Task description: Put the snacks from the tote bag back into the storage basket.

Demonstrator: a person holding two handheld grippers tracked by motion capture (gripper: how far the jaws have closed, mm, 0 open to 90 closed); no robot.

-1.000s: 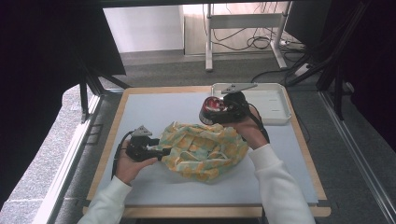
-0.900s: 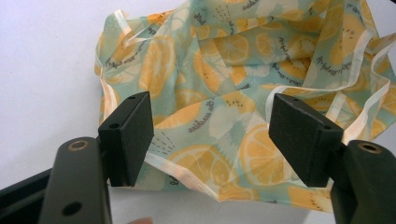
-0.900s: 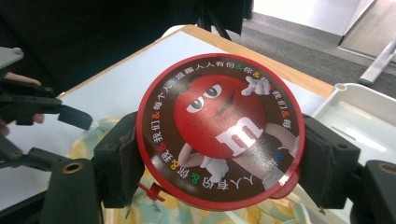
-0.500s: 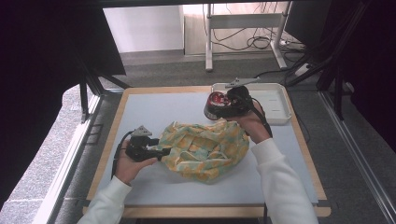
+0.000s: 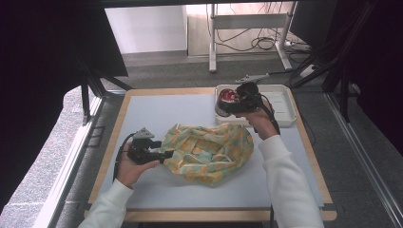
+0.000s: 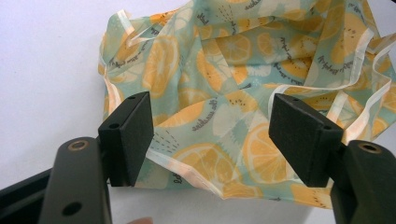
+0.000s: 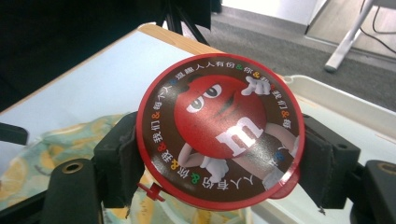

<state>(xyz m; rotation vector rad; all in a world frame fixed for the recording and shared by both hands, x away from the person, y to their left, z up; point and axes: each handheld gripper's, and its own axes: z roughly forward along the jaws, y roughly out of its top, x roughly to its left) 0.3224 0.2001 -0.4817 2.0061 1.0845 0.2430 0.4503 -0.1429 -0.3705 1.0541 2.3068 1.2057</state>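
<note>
We note a round candy tub (image 7: 219, 133) with a red-rimmed lid bearing a red cartoon figure, clamped between the right tool (image 7: 224, 163) jaws above the white tray (image 5: 285, 102) at the table's (image 5: 142, 107) far right corner. The left tool (image 6: 210, 135), jaws wide, straddles the near-left hem of the lemon-print cloth bag (image 5: 209, 152) lying mid-table.

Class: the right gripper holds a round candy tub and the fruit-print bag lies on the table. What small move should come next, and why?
Probably carry the tub towards the bag: the right gripper clamps it above the white tray.
</note>
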